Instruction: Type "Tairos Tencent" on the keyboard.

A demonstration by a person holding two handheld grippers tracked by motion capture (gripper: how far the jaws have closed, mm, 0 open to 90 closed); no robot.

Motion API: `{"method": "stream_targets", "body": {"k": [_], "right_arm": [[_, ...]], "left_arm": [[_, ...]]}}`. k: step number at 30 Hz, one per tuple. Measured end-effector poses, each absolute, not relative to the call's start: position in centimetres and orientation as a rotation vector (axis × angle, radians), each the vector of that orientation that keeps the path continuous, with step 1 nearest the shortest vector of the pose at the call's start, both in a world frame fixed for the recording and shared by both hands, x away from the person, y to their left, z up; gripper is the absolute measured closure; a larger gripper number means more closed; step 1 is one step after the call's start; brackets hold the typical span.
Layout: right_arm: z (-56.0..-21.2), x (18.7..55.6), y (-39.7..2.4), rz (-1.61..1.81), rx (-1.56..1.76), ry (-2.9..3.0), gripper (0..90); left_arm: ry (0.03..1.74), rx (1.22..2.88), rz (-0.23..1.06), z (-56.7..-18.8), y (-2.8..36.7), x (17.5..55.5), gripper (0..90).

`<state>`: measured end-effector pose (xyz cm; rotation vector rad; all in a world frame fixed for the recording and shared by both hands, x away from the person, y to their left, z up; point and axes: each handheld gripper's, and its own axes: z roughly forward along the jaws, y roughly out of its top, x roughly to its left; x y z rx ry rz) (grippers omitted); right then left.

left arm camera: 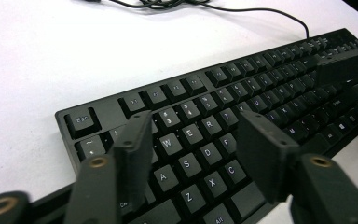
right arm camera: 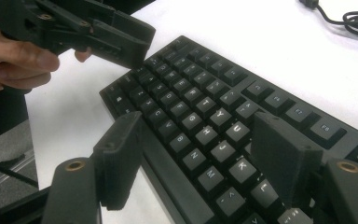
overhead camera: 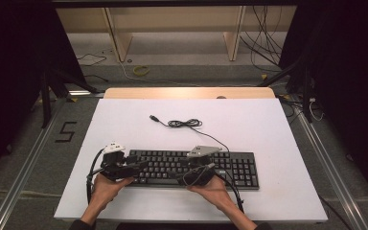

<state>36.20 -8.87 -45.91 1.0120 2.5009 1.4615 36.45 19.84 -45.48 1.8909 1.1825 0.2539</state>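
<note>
A black keyboard [overhead camera: 230, 167] lies across the near half of the white table top, and its cable [overhead camera: 187, 123] curls away behind it to a loose USB plug [overhead camera: 153, 117]. My left gripper [overhead camera: 140, 166] hovers over the keyboard's left end and points right. It is open [left arm camera: 196, 140] above the W, E, S and D keys of the keyboard [left arm camera: 261, 79]. My right gripper [overhead camera: 188, 173] sits over the middle keys and points left. Open as well [right arm camera: 200, 144], it straddles the keyboard [right arm camera: 200, 88] near N, J and K. Neither holds anything.
The white sheet [overhead camera: 268, 124] covers a wooden table [overhead camera: 187, 92]. In the right gripper view the left gripper [right arm camera: 121, 42] and its hand [right arm camera: 14, 60] hang close above the keyboard's far end. In the left gripper view the right gripper's jaw [left arm camera: 345, 65] crosses the upper right.
</note>
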Motion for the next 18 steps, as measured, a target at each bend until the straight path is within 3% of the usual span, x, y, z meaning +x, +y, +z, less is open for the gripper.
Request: {"method": "stream_targets", "body": {"k": [12,18], "right_arm": [[-45.92,35.69,-9.48,1.465,1.016,2.501,34.7],[-45.93,35.54,-9.82,1.469,1.016,2.494,34.7]], "left_arm": [[1.187,1.912,0.256,-45.6,19.62,36.79,57.4],[1.182,1.939,0.277,-45.62,19.66,36.58,76.6]]}}
